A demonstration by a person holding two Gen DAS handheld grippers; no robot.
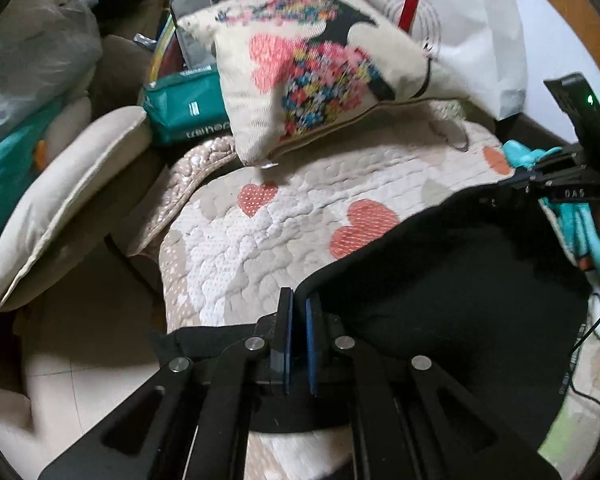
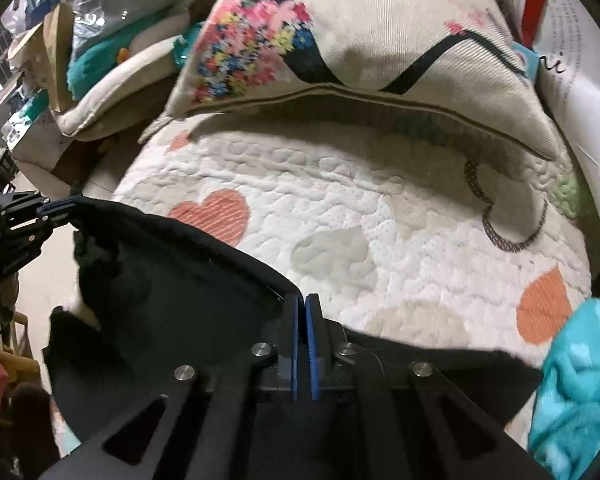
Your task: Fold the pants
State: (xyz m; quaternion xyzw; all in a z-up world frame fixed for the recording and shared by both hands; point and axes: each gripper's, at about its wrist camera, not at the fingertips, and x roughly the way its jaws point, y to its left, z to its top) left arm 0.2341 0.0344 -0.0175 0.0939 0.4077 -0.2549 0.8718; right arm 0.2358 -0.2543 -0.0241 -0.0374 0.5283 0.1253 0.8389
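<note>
Black pants [image 1: 452, 280], plain dark fabric with a hemmed edge, lie on the quilted heart-print bedspread [image 1: 260, 232], the edge lifted and stretched between both tools. Left gripper [image 1: 299, 312] is clamped on one end of that edge, right gripper [image 2: 302, 312] is pinched on the other; blue pads are closed against the cloth. Behind: embroidered cushion [image 1: 312, 76], white bag [image 1: 484, 44] with a red handle, its print unreadable. Green box [image 1: 184, 108] has text too blurred to read, contents hidden.

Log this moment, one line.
step: fold pants | left gripper: shut on black pants edge | right gripper: shut on same edge | pants over heart quilt | fold: not done
</note>
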